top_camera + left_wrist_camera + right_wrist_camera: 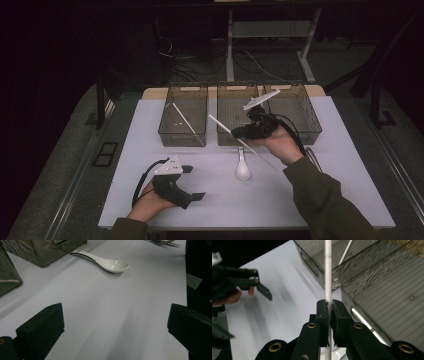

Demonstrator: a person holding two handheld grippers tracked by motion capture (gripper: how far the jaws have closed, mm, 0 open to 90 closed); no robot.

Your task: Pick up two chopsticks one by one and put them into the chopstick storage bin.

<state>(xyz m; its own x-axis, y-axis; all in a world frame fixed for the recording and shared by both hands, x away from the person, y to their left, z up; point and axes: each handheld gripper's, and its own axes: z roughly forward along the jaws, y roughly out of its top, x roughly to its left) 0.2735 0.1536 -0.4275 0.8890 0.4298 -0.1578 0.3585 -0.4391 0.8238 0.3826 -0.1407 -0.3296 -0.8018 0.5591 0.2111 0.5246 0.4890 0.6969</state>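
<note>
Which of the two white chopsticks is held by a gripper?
The chopstick slanting before the middle basket: the right gripper clamps it. The other chopstick lies loose in the left basket.

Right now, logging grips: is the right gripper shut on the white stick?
Shut: in the right gripper view its jaws pinch the white stick between them.

White chopstick (pixel 328 277) clamped in jaws; slanting above middle basket (pixel 235 107).

Three mesh baskets (pixel 183 114); two white chopsticks (pixel 187 122); one white spoon (pixel 243 169); two grippers (pixel 192 183).
</note>
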